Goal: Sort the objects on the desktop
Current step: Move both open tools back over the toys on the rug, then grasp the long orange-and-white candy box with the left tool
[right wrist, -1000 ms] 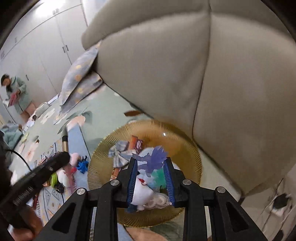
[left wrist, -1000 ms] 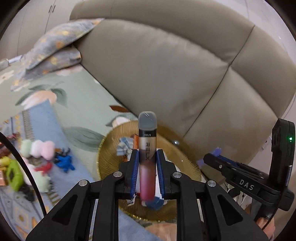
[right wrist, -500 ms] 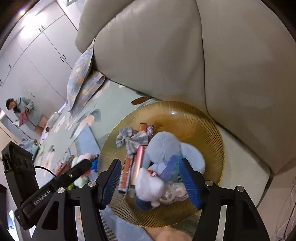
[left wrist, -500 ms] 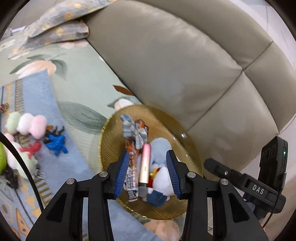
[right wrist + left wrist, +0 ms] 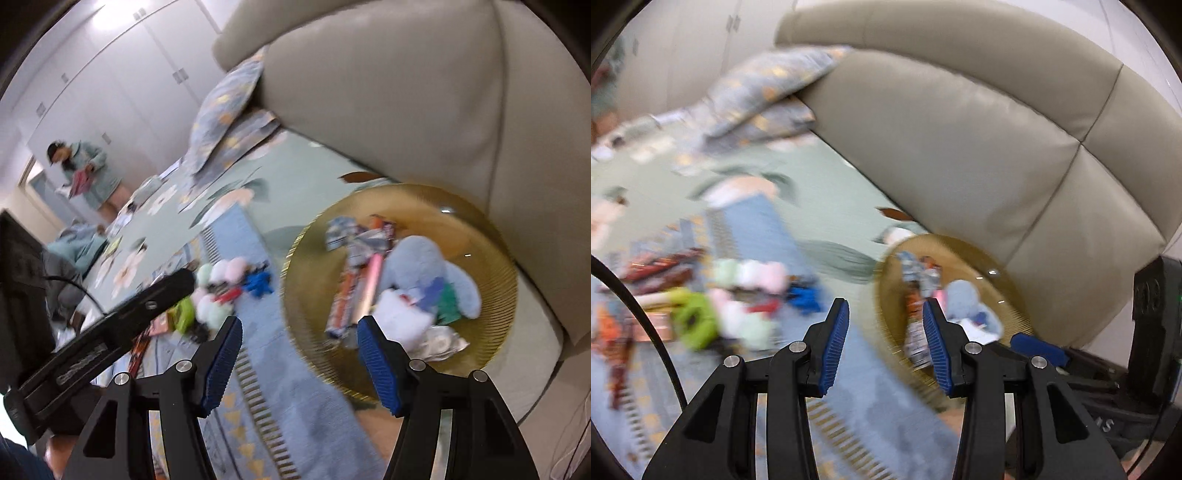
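While both pictures are smeared by motion, the layout reads clearly enough; at the far left of the right wrist view a person [image 5: 86,173] stands by white cupboards, and a patterned pillow [image 5: 229,110] leans on the beige sofa [image 5: 388,96]; on the blue mat [image 5: 258,398] lies a loose heap of small toys [image 5: 221,284], a blue figure [image 5: 258,282] at its right edge; the left gripper [image 5: 884,341] hangs above the mat with its fingers spread and nothing between them, the jaws having just been opening; the right gripper [image 5: 299,363] is likewise spread and empty, its jaws also just opened, one finger over the mat and the other over the plate's near rim; further right the gold plate [image 5: 480,236] sits against the sofa, holding a pink pen-like stick [image 5: 369,284], snack wrappers, a checked bow [image 5: 343,229] and a pale blue plush [image 5: 421,266].
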